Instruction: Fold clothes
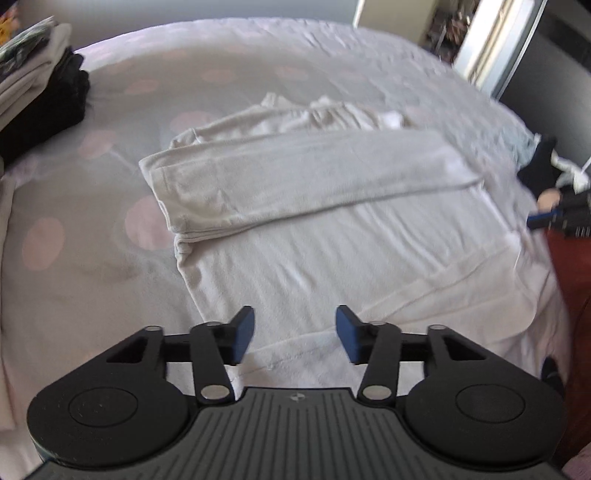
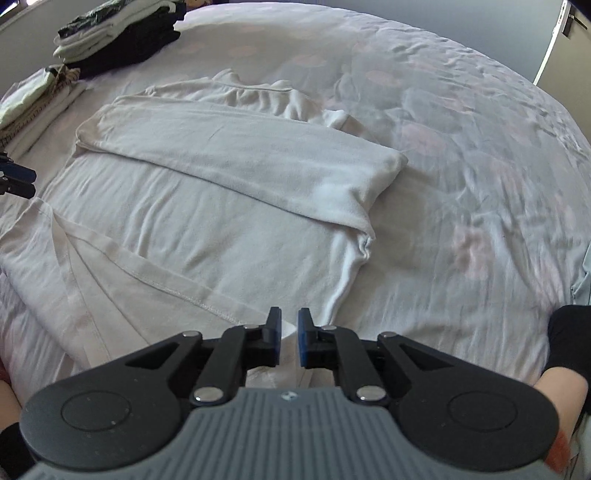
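Left wrist view: a white shirt [image 1: 332, 206] lies flat on the bed [image 1: 92, 229], one sleeve folded across it; a stack of folded clothes [image 1: 40, 92] sits far left. The left tongs [image 1: 295, 334] hover over the near hem, spread wide, holding nothing.

Right wrist view: the right tongs [image 2: 289, 338] sit at the shirt's [image 2: 207, 192] near hem, jaws narrowly apart; whether they pinch cloth, I cannot tell.

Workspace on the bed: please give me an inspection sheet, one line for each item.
Surface: bedsheet with faint pink dots, wrinkled.
Job's things: white shirt spread out, one sleeve folded across it.
Clutter: stack of folded clothes at the far left; dark and pale items at the bed's edge.
Grippers: left gripper open above the shirt, holding nothing; right gripper has a narrow gap at the shirt's hem, grip cannot be told.
Cables: nothing seen.
Surroundings: white door.
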`<state>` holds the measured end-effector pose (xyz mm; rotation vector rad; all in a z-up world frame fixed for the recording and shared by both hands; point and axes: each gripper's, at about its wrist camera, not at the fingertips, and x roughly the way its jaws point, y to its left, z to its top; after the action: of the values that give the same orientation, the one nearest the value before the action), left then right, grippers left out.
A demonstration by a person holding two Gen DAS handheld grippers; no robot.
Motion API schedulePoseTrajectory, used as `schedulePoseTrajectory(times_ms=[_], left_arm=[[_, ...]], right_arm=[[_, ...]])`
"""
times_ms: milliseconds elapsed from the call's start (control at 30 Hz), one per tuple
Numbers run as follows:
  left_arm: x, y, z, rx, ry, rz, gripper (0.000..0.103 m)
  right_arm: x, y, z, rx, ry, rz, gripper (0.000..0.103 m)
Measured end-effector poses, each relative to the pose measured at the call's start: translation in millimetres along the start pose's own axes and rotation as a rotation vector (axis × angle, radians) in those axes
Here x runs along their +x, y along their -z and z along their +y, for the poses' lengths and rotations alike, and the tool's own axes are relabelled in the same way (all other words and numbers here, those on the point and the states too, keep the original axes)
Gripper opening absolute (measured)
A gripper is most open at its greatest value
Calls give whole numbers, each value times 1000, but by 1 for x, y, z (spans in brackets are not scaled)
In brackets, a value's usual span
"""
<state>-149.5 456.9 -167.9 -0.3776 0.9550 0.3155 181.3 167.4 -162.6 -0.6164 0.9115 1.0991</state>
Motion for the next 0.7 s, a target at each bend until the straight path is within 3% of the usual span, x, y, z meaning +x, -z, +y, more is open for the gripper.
schedulePoseTrajectory(times_ms=[100,400,467,567,633,700], left_arm=[[-4,10,11,-61,36,0,68],[16,39,40,-210,-2,94,70],[19,45,44,-241,-9,77,66],[22,54,49,-286,-21,51,52],[24,59,52,-314,-30,34,37],[21,58,52,-319,-38,13,28]], right_arm=[[-1,18,3,10,-23,-28,26],[30,48,27,-72,16,-20,32],[33,50,26,-72,18,-25,32],[32,51,25,-68,16,-37,31],[32,52,24,-65,14,-46,31],[32,53,23,-63,13,-54,22]])
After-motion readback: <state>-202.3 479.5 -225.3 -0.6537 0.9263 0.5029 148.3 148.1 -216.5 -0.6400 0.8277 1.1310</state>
